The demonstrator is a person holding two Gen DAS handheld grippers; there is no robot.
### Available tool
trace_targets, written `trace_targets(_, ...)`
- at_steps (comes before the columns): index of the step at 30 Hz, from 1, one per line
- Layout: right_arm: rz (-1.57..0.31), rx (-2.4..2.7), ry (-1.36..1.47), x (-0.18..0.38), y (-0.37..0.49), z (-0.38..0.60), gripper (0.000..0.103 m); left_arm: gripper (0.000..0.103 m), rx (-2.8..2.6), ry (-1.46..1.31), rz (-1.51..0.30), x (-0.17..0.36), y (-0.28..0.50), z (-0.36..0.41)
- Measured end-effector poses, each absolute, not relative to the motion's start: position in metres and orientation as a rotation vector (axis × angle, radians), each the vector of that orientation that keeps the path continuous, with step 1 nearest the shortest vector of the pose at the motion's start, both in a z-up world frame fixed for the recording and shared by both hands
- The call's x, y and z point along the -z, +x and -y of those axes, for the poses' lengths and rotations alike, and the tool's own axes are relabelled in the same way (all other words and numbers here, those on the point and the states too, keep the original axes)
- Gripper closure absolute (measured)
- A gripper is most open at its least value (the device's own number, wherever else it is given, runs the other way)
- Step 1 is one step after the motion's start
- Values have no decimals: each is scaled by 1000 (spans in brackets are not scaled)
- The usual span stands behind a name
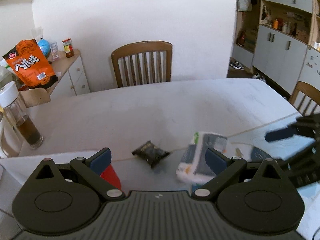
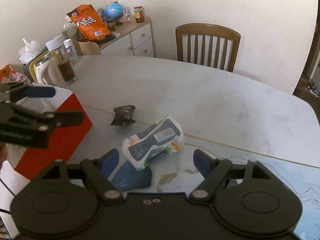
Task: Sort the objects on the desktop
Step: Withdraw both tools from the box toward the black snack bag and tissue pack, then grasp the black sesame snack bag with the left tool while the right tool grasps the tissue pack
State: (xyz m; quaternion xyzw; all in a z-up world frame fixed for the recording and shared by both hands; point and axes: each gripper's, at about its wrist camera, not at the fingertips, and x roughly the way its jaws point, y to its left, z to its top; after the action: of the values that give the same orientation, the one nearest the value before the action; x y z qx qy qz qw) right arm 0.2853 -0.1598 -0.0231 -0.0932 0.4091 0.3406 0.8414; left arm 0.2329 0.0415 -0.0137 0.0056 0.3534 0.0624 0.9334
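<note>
A white and blue tissue pack [image 2: 154,140] lies tilted on the table, partly on a flat blue piece [image 2: 132,177]. My right gripper [image 2: 157,162] stands open just short of the pack, nothing between its pads. A small black packet [image 2: 123,116] lies further back, and a red and white box [image 2: 60,132] sits to the left. My left gripper [image 2: 60,105] hovers open over that box. In the left wrist view my left gripper [image 1: 158,160] is open, with the black packet [image 1: 151,153] ahead, the tissue pack [image 1: 200,156] blurred by its right finger and the red box [image 1: 111,177] below.
A glass bottle [image 2: 64,64] with a white cap and dark liquid stands by a pale kettle [image 2: 46,70] at the table's left. A cabinet [image 2: 132,38] carries an orange snack bag [image 2: 90,24], a globe and jars. A wooden chair [image 2: 208,46] stands behind the table.
</note>
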Motion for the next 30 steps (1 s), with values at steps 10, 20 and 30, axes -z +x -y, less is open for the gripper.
trace_targets(10, -893, -756, -188, 37, 305, 145, 22, 2, -200, -32, -769, 33, 289, -53)
trace_targets(20, -928, -756, -174, 61, 320, 129, 22, 2, -244, -72, -831, 67, 328, -57)
trace_targets(30, -977, -736, -157, 84, 335, 117, 22, 2, -345, 65, -829, 94, 342, -47)
